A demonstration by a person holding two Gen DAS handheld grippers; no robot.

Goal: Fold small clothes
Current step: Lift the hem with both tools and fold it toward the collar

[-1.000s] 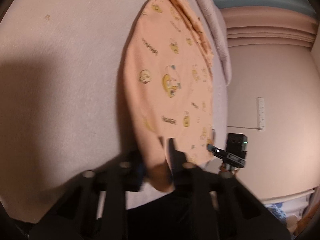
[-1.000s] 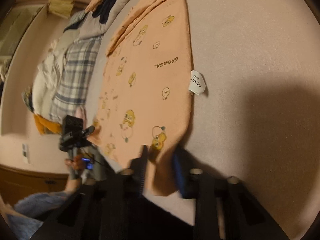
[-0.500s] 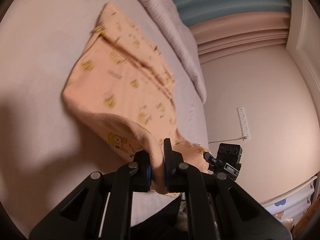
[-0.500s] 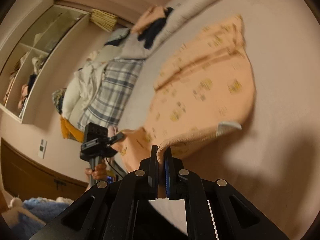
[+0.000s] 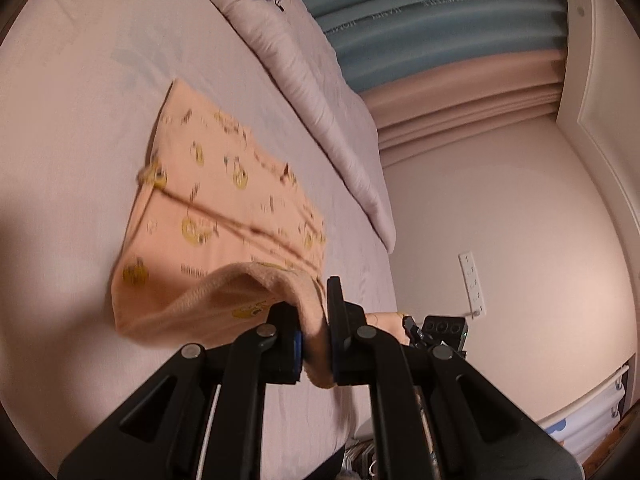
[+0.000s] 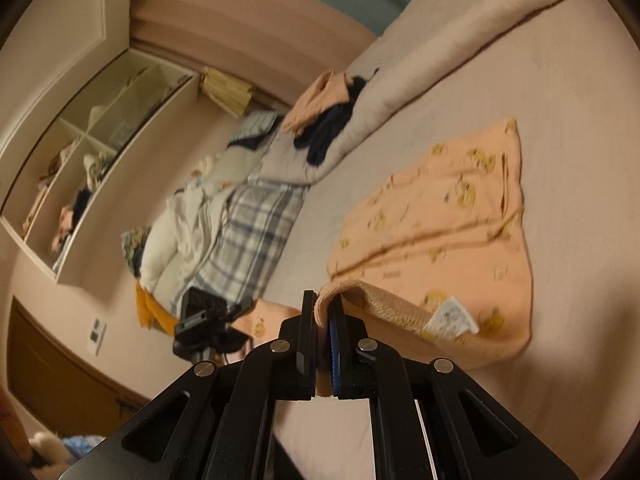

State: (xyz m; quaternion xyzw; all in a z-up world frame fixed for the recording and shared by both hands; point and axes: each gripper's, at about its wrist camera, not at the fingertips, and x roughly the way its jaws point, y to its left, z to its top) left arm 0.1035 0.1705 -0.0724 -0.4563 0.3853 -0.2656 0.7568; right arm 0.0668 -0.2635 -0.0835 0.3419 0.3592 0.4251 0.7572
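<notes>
Wall shelf holding jumbled clothes, peach garment on bed

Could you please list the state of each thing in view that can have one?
Peach garment: near edge lifted and curling over, the rest flat on the bed.
Left tongs: shut on the garment's edge.
Right tongs: shut on the garment's edge.
White label: exposed, sticking up from the raised hem.
Grey quilt: bunched along the bed's far side.
</notes>
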